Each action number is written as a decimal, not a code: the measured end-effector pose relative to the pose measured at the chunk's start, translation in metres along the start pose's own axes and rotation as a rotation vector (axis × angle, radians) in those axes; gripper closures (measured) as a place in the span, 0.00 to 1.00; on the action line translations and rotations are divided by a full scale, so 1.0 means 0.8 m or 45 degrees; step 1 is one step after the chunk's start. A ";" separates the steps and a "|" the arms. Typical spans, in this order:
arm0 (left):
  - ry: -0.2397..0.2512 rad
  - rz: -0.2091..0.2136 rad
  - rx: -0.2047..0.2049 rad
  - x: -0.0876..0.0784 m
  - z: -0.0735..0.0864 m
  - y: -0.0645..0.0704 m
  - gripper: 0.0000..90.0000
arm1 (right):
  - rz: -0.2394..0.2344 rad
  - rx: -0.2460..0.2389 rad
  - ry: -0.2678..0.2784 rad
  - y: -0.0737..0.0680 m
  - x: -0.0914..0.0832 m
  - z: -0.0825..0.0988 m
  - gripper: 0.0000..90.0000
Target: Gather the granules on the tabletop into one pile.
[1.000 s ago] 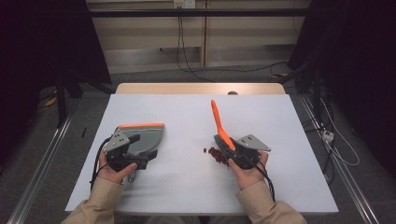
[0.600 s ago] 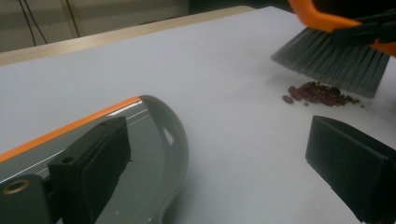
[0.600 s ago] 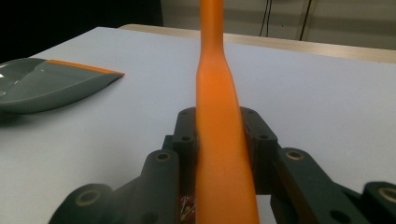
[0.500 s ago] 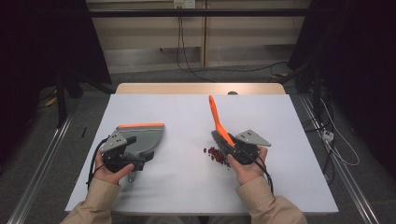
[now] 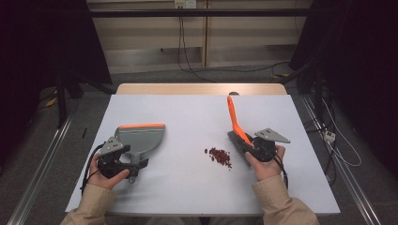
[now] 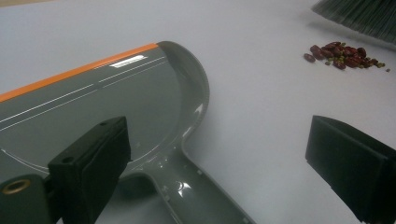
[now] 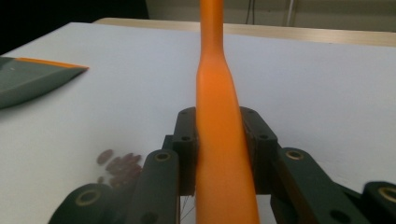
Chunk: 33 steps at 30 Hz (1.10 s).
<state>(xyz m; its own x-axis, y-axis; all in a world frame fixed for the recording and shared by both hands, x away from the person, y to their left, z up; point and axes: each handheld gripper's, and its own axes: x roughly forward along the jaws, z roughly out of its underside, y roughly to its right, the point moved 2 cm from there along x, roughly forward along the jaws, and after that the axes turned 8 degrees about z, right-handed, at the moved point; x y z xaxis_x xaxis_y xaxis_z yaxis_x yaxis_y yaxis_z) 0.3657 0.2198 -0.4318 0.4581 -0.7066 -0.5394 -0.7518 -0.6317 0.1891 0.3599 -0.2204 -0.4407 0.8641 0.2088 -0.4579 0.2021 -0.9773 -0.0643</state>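
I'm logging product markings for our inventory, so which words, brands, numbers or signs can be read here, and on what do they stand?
None can be read.
Dustpan: a small white strip near its orange lip may be a label or a glare; too blurred to read.
Brush: its orange handle, clamped in the right tool, bears no print.
Table: plain white, no markings.
Beans: no text.

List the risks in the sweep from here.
1. The left gripper has open jaws astride the dustpan handle without pressing it, so the pan may slide when beans hit it.
2. The beans lie well apart from the pan; a long push by the brush could scatter them across the table.
3. The right gripper clamps only the narrow brush handle, so the brush might twist in the grip.
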 end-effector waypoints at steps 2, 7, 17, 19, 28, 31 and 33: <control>0.000 0.012 0.003 0.000 0.000 0.000 0.07 | 0.004 -0.007 -0.004 -0.003 0.003 0.004 0.79; -0.003 0.025 0.005 0.002 0.000 0.001 0.07 | 0.001 -0.042 -0.007 -0.018 0.013 0.007 0.79; -0.008 0.016 0.008 0.001 0.001 -0.001 0.07 | -0.047 -0.057 -0.007 -0.039 0.019 0.002 0.79; -0.003 0.006 0.003 0.001 0.002 -0.001 0.07 | -0.043 -0.051 0.008 -0.033 0.015 0.000 0.79; -0.038 -0.039 0.009 0.004 0.006 -0.001 0.07 | -0.043 -0.031 0.027 -0.016 0.004 -0.002 0.79; -0.055 -0.062 0.014 0.004 0.009 -0.002 0.08 | -0.050 -0.028 0.028 -0.013 0.002 0.000 0.79; -0.063 -0.071 0.008 0.002 0.012 -0.003 0.09 | -0.055 -0.033 0.029 -0.013 0.001 0.000 0.79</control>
<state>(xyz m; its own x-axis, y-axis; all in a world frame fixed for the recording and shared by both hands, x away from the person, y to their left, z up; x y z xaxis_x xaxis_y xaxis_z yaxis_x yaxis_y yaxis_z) 0.3641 0.2231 -0.4411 0.4756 -0.6535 -0.5888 -0.7285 -0.6678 0.1527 0.3588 -0.2101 -0.4404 0.8644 0.2519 -0.4352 0.2509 -0.9661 -0.0608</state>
